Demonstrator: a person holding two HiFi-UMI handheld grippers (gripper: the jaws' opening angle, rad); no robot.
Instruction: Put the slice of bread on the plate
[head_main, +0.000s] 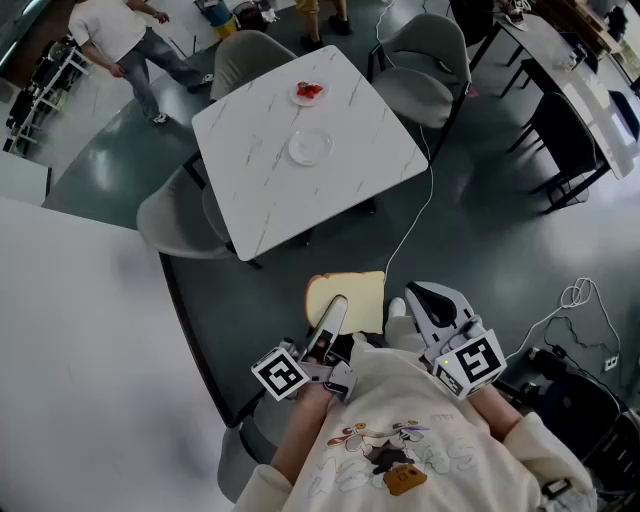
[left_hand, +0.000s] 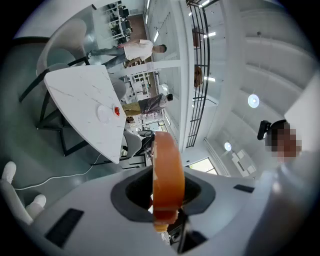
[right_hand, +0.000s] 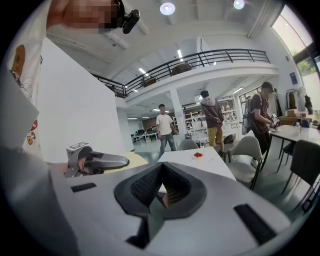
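My left gripper (head_main: 333, 318) is shut on a slice of bread (head_main: 350, 297), holding it level in the air above the floor, short of the table. In the left gripper view the bread (left_hand: 168, 180) stands edge-on between the jaws. An empty white plate (head_main: 309, 147) lies on the white marble table (head_main: 260, 190) ahead; it also shows small as the plate (left_hand: 104, 114) in the left gripper view. My right gripper (head_main: 424, 298) hangs beside the bread, shut and empty. In the right gripper view its jaws (right_hand: 162, 192) are pressed together.
A second plate with red food (head_main: 309, 92) sits at the table's far side. Grey chairs (head_main: 175, 215) ring the table. A white cable (head_main: 415, 225) runs across the dark floor. People stand beyond the table (head_main: 125, 40). A white wall panel (head_main: 80, 350) lies to my left.
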